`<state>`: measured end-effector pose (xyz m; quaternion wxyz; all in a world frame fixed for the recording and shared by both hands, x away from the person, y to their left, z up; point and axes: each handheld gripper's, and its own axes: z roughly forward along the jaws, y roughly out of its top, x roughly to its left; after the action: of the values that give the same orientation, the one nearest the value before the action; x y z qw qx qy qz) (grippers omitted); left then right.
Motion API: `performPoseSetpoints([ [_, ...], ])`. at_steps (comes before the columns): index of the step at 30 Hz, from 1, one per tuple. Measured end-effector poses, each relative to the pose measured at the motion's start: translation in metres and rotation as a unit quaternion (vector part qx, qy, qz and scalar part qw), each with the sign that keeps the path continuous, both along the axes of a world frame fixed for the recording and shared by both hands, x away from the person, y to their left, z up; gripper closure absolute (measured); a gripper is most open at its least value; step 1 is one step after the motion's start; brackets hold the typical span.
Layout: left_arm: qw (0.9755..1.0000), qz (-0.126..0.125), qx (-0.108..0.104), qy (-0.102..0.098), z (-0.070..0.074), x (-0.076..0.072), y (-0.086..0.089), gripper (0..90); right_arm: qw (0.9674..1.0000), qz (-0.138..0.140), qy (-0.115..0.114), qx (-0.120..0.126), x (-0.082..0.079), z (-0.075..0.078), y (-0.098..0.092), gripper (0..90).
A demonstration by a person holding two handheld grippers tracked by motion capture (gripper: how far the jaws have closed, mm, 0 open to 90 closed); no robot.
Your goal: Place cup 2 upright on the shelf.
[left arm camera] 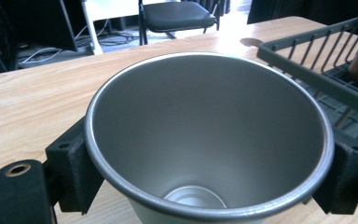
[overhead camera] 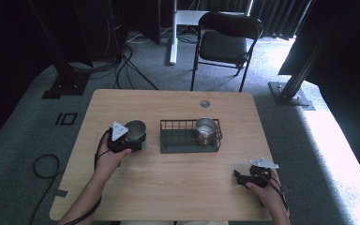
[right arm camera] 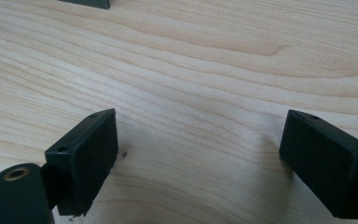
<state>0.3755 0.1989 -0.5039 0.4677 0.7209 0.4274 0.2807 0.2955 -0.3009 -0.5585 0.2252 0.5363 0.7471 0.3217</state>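
Observation:
A bare metal cup (overhead camera: 135, 130) stands upright on the wooden table (overhead camera: 178, 187), just left of a dark wire basket (overhead camera: 190, 137). My left gripper (overhead camera: 132, 139) is shut on the cup, one jaw pressed to each side of its wall below the rim. In the left gripper view the empty metal cup (left arm camera: 209, 140) sits wide between both jaws, its bottom visible. A second metal cup (overhead camera: 205, 129) stands inside the basket at its right end. My right gripper (overhead camera: 240, 177) rests low near the table's front right, open, with bare wood between its fingers (right arm camera: 86, 158).
The wire basket (left arm camera: 317, 60) lies close on the right in the left gripper view. A round cable hole (overhead camera: 205, 103) sits near the table's far edge. A folding chair (overhead camera: 225, 42) and a white desk leg stand beyond the table; cables run over the floor.

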Motion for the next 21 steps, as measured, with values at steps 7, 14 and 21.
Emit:
performPoseSetpoints([
  [7,0.9998,0.000,-0.011,-0.019,0.019,-0.001,-0.002,13.8,1.0000,0.000,0.000,0.000,0.000,0.000,0.000,11.0],
  [14,0.9991,-0.002,-0.018,-0.038,0.044,-0.002,-0.004,13.8,1.0000,0.000,0.000,0.000,0.000,0.000,0.000,11.0],
  [21,0.9981,-0.011,-0.026,-0.055,0.065,0.000,-0.012,13.8,1.0000,0.000,0.000,0.001,0.000,0.000,0.000,11.0],
])
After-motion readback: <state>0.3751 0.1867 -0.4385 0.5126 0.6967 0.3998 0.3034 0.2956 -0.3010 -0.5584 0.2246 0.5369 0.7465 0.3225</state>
